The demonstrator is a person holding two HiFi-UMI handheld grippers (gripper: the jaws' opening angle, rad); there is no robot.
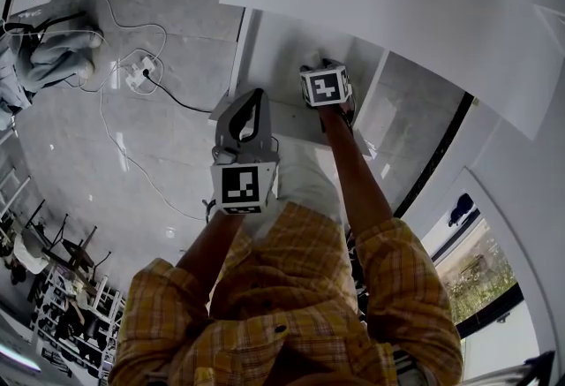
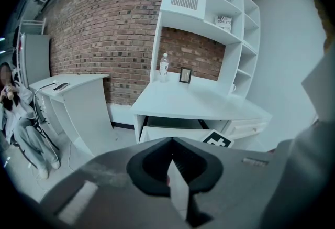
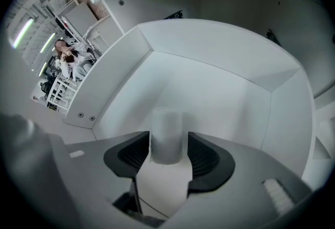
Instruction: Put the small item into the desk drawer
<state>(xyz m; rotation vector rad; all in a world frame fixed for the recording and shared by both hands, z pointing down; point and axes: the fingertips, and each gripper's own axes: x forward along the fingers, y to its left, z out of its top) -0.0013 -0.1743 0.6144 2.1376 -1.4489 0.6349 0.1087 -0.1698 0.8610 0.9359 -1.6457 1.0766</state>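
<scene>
A small white cylinder (image 3: 167, 136) stands between the pads of my right gripper (image 3: 167, 152), low inside the open white desk drawer (image 3: 209, 81). A narrow gap shows between the cylinder and the right pad, so the jaws stand open around it. In the head view the right gripper (image 1: 323, 71) reaches down into the drawer (image 1: 282, 49) under the desk top, its marker cube on top and its jaws hidden. My left gripper (image 1: 244, 115) hangs in front of the drawer, apart from it, shut with nothing visibly held. The left gripper view shows its tips (image 2: 170, 140) meeting, with the open drawer (image 2: 172, 131) beyond.
The white desk top (image 1: 397, 4) overhangs the drawer. On the desk stand a bottle (image 2: 164, 67) and a small frame (image 2: 185, 74), with shelves above. A second white desk (image 2: 73, 97) and a seated person (image 2: 15, 112) are at the left. Cables and a power strip (image 1: 141, 71) lie on the floor.
</scene>
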